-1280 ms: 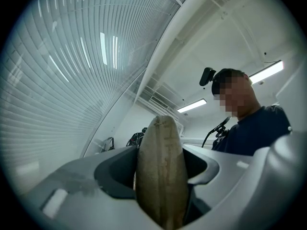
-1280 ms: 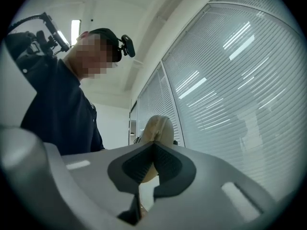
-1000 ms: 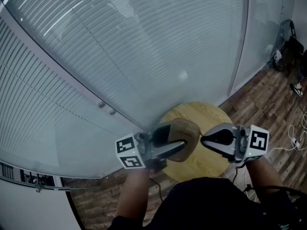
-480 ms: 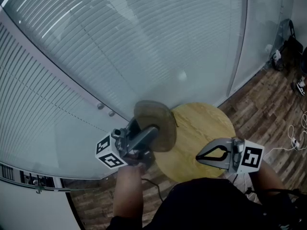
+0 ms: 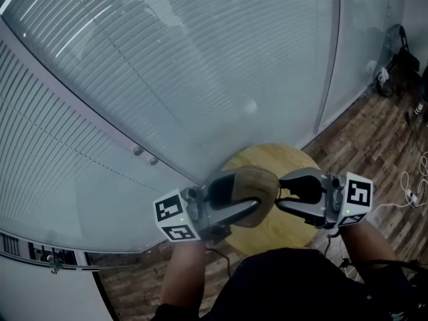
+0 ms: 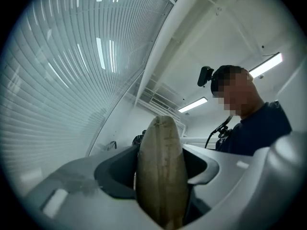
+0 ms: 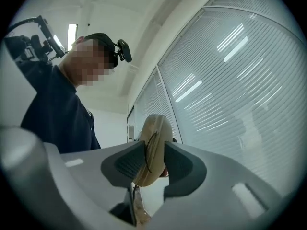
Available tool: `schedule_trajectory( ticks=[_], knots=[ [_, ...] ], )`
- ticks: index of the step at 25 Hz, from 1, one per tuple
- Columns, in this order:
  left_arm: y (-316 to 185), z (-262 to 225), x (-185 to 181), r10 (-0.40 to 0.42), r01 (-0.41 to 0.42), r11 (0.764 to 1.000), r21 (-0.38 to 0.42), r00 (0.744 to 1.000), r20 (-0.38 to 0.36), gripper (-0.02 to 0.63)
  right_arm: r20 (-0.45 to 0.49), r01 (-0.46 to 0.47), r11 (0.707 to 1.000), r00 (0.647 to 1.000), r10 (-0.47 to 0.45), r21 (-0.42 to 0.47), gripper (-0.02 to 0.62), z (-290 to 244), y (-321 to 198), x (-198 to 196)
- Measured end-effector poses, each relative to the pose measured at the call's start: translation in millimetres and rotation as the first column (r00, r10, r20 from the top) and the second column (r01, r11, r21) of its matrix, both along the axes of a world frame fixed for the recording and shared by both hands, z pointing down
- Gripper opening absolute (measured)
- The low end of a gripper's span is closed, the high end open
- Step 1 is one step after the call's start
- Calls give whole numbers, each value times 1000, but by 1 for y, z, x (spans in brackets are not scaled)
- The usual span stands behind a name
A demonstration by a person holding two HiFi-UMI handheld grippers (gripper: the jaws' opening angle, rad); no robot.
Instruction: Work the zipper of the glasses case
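Note:
My left gripper (image 5: 245,194) is shut on the tan glasses case (image 5: 253,184), holding it above the round wooden table (image 5: 297,160). In the left gripper view the case (image 6: 161,169) stands edge-on and fills the gap of that gripper (image 6: 162,181). My right gripper (image 5: 281,191) meets the case from the right. Its jaws have just been opening, and the case's end (image 7: 153,140) sits between them, with the dark zipper line (image 7: 149,153) facing the camera. The right gripper (image 7: 154,166) looks open around the case rather than clamped on it.
A glass wall with horizontal blinds (image 5: 167,65) runs right behind the table. Wood-plank floor (image 5: 374,139) lies to the right, with loose cables (image 5: 409,194) and a dark object (image 5: 400,49) against the wall. The person's body is close below both grippers.
Half a second ago the left gripper had swung the case out to the left; it is back at the middle. The right gripper rose to the case, and its jaws went from shut to parted.

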State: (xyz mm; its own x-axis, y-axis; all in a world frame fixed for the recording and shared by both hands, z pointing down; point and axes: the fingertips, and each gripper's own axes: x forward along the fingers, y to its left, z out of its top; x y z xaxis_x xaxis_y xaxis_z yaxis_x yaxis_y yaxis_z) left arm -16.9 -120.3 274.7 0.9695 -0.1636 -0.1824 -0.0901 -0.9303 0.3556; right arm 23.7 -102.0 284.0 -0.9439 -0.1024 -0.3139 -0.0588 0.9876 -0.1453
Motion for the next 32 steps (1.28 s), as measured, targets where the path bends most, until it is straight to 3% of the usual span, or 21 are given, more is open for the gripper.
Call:
schedule_trajectory(
  ticks=[2, 3, 7, 12, 19, 27, 32],
  knots=[
    [2, 1, 4, 17, -17, 1000, 1, 1000, 7, 287, 17, 34, 999, 999, -34, 3, 89, 0, 5, 3],
    [3, 2, 5, 25, -25, 1000, 0, 1000, 11, 288, 20, 45, 999, 999, -46, 8, 29, 1, 7, 4],
    [3, 10, 2, 27, -27, 1000, -12, 1000, 5, 288, 0, 49, 997, 999, -49, 57, 12, 8, 12, 5],
    [2, 10, 0, 44, -45, 996, -82, 999, -10, 287, -94, 65, 983, 994, -49, 174, 9, 3, 20, 2],
    [13, 19, 10, 38, -39, 994, -102, 999, -16, 285, -182, 79, 957, 983, -28, 280, 9, 8, 35, 8],
    [4, 7, 6, 26, -35, 992, -121, 997, -76, 285, -194, 70, 954, 981, -13, 290, 9, -9, 28, 5],
    [4, 5, 7, -23, 12, 993, -114, 995, -94, 285, -168, 38, 953, 986, 13, 300, 9, -11, 28, 8]
  ],
)
